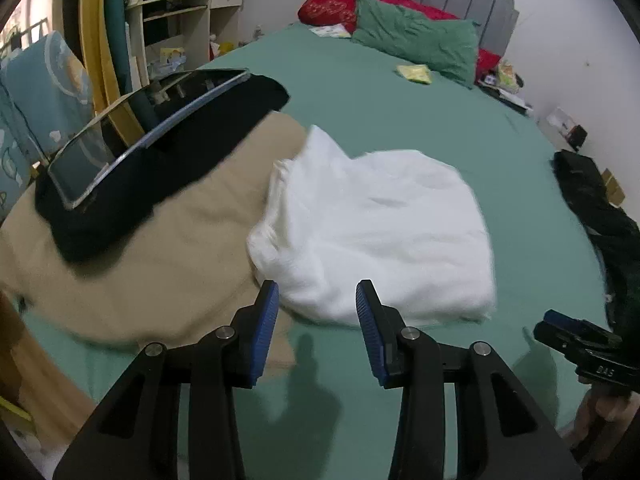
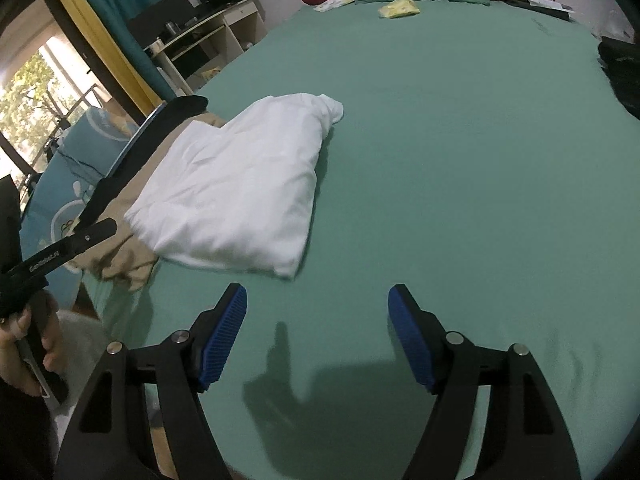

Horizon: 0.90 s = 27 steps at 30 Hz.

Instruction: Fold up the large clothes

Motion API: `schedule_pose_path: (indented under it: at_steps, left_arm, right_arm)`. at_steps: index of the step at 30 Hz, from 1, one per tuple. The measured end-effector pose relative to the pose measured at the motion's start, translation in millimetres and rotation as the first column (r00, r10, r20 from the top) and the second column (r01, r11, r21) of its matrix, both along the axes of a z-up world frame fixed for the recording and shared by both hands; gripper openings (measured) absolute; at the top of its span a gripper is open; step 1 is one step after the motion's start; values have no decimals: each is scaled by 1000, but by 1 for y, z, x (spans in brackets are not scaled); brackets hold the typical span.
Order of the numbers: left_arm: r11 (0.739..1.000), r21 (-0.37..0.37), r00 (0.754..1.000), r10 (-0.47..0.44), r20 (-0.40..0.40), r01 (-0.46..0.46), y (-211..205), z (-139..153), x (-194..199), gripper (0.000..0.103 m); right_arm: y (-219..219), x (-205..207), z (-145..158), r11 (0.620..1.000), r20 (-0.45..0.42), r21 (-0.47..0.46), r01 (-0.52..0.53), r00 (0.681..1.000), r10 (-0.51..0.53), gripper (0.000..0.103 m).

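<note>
A white garment (image 1: 372, 232) lies folded in a rough rectangle on the green bed sheet (image 1: 400, 92); it also shows in the right wrist view (image 2: 236, 192). Its left edge overlaps a beige garment (image 1: 132, 248). My left gripper (image 1: 318, 300) is open and empty, just in front of the white garment's near edge. My right gripper (image 2: 318, 300) is open and empty over bare sheet, to the right of the white garment's near corner. The right gripper also shows at the right edge of the left wrist view (image 1: 560, 324).
A black garment (image 1: 168, 168) with a tablet (image 1: 132, 128) on it lies on the beige one. Another dark garment (image 1: 600, 208) lies at the bed's right edge. Green pillow (image 1: 416, 36), red pillow (image 1: 336, 0) and a yellow packet (image 1: 414, 72) sit near the headboard. A desk (image 2: 208, 28) stands left.
</note>
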State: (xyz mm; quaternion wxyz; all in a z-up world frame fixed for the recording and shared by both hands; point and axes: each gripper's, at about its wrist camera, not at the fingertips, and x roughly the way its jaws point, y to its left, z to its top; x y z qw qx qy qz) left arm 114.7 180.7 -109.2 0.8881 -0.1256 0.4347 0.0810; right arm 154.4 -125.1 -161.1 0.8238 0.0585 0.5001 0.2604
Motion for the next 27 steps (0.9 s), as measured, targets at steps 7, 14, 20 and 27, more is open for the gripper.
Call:
schedule_pose_path:
  at_steps: [7, 14, 20, 27]
  left_arm:
    - [998, -47, 999, -38, 21, 39, -54, 4, -33, 43]
    - [994, -70, 996, -83, 27, 85, -103, 18, -49, 43]
    - [980, -20, 978, -197, 68, 199, -152, 49, -53, 43]
    - [965, 87, 954, -260, 150, 249, -194, 98, -56, 43]
  right_arm:
    - [-27, -33, 17, 1000, 21, -11, 19, 1000, -19, 74]
    - [-67, -61, 33, 998, 40, -27, 57, 998, -56, 82]
    - [-102, -74, 51, 993, 77, -38, 115, 991, -112, 90]
    - [-138, -81, 89, 977, 165, -77, 197, 969, -182, 91]
